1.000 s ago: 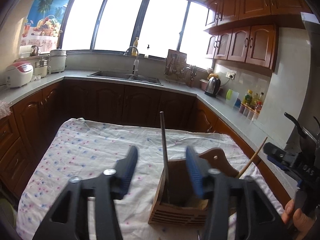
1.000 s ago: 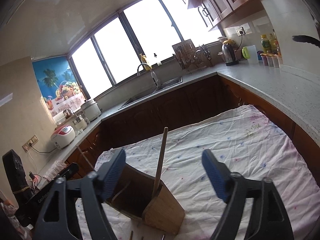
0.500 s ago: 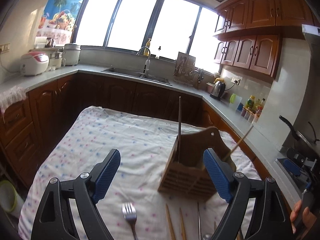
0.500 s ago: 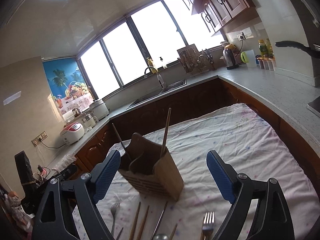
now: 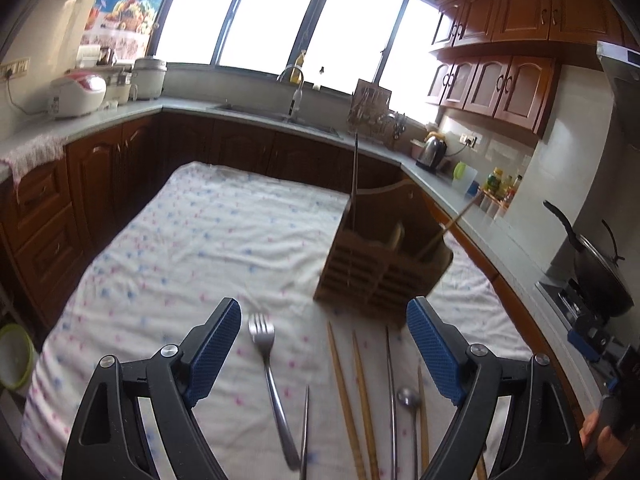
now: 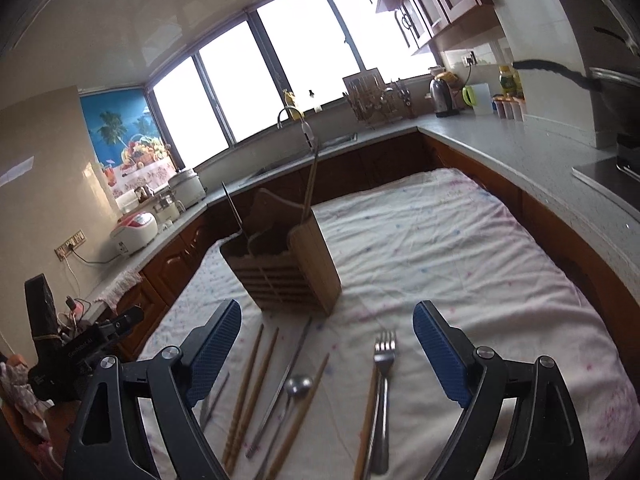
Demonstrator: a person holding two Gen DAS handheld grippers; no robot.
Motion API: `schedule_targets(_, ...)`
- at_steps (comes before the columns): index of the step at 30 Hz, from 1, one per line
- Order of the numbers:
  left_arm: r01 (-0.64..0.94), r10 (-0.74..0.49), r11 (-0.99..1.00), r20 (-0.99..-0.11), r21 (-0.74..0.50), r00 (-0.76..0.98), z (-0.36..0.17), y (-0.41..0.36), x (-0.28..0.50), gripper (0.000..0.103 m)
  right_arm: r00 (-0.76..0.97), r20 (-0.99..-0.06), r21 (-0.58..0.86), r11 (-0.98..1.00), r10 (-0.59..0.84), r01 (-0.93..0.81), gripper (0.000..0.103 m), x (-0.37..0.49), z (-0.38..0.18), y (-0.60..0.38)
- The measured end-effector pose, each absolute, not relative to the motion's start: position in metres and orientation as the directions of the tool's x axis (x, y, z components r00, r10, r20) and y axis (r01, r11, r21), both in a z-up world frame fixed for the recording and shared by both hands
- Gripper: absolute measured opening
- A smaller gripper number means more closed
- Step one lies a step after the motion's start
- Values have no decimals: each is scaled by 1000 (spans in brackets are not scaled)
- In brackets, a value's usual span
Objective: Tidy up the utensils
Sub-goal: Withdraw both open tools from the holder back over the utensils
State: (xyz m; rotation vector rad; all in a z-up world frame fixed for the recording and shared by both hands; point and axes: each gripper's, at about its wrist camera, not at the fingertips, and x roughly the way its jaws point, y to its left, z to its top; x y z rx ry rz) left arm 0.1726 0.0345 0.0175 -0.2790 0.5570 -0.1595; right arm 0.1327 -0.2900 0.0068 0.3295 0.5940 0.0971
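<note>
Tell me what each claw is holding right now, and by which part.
Nothing is held. The left claw and the right claw both stand open and empty above the utensils on the cloth; the forks lie untouched below.

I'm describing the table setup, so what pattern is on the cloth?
The cloth is white with small blue and pink speckles, clearest in the left wrist view.

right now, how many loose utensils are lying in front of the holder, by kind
forks: 2
spoon: 1
wooden chopsticks: 4
metal chopsticks: 2
total: 9
Not counted: 1 wooden and 1 metal chopstick standing in the holder.
</note>
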Motion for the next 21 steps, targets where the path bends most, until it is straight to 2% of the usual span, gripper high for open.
schedule_targets(7, 63, -213, 956, -534, -286, 818, 11, 34, 152, 85, 801, -580, 267, 964, 149, 15, 89, 111, -20, -283)
schedule_targets(21, 68, -201, 968, -592, -240, 780, 2, 16, 157, 85, 767, -619, 284, 959, 168, 20, 87, 110, -40, -284)
